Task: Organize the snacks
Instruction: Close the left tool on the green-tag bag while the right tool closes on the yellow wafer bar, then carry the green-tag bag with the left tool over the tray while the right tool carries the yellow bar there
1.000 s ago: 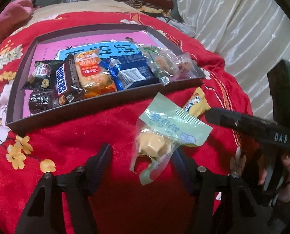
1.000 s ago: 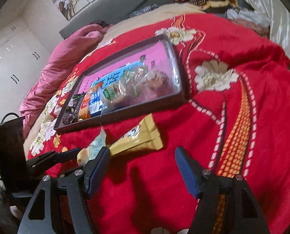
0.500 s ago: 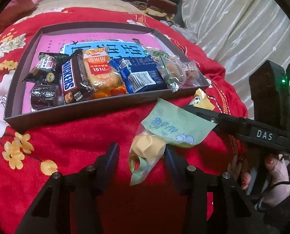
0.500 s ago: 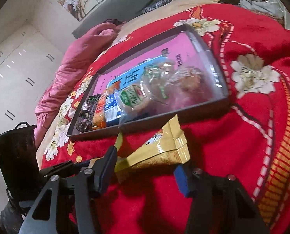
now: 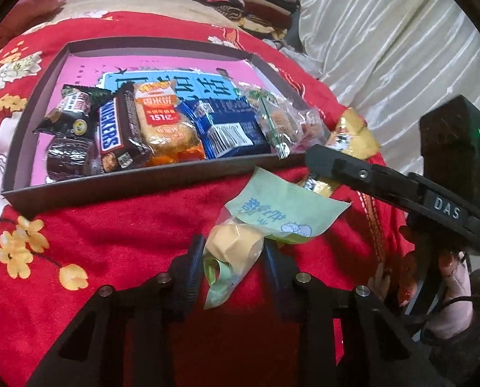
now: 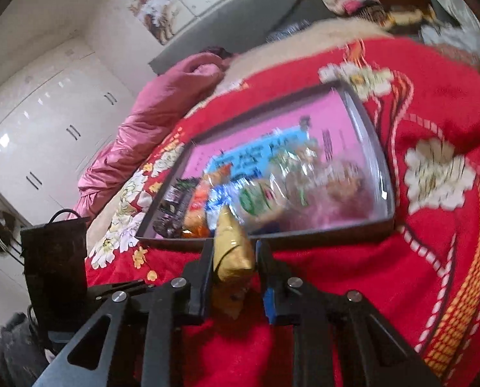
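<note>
Left tongs (image 5: 231, 259): jaws have just been closing and now pinch the green packet (image 5: 265, 222) at its clear lower end, around the pale yellow lump inside; its label end fans up and away toward the tray.
Right tongs (image 6: 235, 269): jaws have just been closing too, and they're clamped on the gold packet (image 6: 231, 248), which stands up between the pads with its far tip over the tray's near wall.
Right tongs, left view (image 5: 333, 164): the black arm reaches in from the right, the gold packet (image 5: 352, 135) caught under its tip beside the tray's near right corner.
Hand (image 5: 449, 277): wrapped round the right handle at the right edge, nails painted red.
Green packet, place: on the red blanket (image 5: 117, 225), in front of the tray, apart from its wall.
Tray (image 5: 110, 190): dark walls, pink floor, sitting on the blanket on the bed.
In the tray: a row along the near side, with a Snickers bar (image 5: 115, 129), an orange cake pack (image 5: 162, 119), a blue packet (image 5: 227, 129) and a clear bag (image 5: 278, 119) at the right end.
Right view: blurred, tray contents hard to read.
Background: folded clothes (image 5: 246, 6) stacked beyond the bed.
</note>
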Demonstrator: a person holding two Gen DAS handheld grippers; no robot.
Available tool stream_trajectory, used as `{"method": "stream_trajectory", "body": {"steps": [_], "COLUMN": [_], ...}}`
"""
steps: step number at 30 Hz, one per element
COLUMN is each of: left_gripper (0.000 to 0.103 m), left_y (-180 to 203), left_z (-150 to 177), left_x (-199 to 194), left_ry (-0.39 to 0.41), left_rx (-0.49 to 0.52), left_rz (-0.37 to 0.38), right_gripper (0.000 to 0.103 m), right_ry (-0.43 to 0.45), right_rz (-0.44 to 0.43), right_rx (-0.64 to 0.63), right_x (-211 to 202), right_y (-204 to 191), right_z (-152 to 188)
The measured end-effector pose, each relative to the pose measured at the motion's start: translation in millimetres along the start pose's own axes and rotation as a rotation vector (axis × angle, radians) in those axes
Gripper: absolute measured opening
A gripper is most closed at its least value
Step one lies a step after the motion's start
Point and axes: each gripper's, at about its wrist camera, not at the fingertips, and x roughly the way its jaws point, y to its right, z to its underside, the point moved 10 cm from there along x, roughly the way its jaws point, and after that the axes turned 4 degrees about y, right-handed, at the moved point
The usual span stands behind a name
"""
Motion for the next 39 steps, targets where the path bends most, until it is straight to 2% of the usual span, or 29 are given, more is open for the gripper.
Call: {"method": "stream_trajectory", "body": {"steps": [6, 10, 18, 23, 26, 32, 39], "left_gripper": [0.037, 0.037, 0.036, 0.036, 0.036, 0.035, 0.035], "left_y": [-8.0, -12.5, -16.5, -17.5, -17.5, -15.8, -23.1], "left_z": [-16.2, -23.0, -26.0, -25.9, -24.4, -39.5, -64.2], "left_x": [-19.1, -26.0, -29.4, -30.2, -33.3, -52.2, -66.8], "left_ry": [0.050, 0.070, 0.079, 0.082, 0.084, 0.149, 0.218], "left_rx": [-0.034, -0.046, -0.054, -0.053, -0.054, -0.077, -0.084], "left_rz": [-0.012, -0.016, -0.018, -0.024, -0.018, 0.005, -0.026], "right_gripper": [0.026, 0.026, 0.029, 0.027, 0.026, 0.021, 0.021], "right_ry": [0.022, -0.027, -0.151, -0.183, -0.139, -0.008, 0.063], "right_rz": [0.018, 0.057, 0.009, 0.030, 0.018, -0.002, 0.014], "right_rx": [-0.073, -0.092, -0.113, -0.175, -0.177, -0.147, -0.111], "right_x": [-5.9, 2.6, 31.7, 40.2, 30.9, 3.0, -12.8], "right_y": [-7.9, -2.3, -17.2, -23.4, -27.8, -26.8, -7.9], "right_z": [-7.1, 4.1, 35.7, 46.0, 36.7, 0.5, -26.6]}}
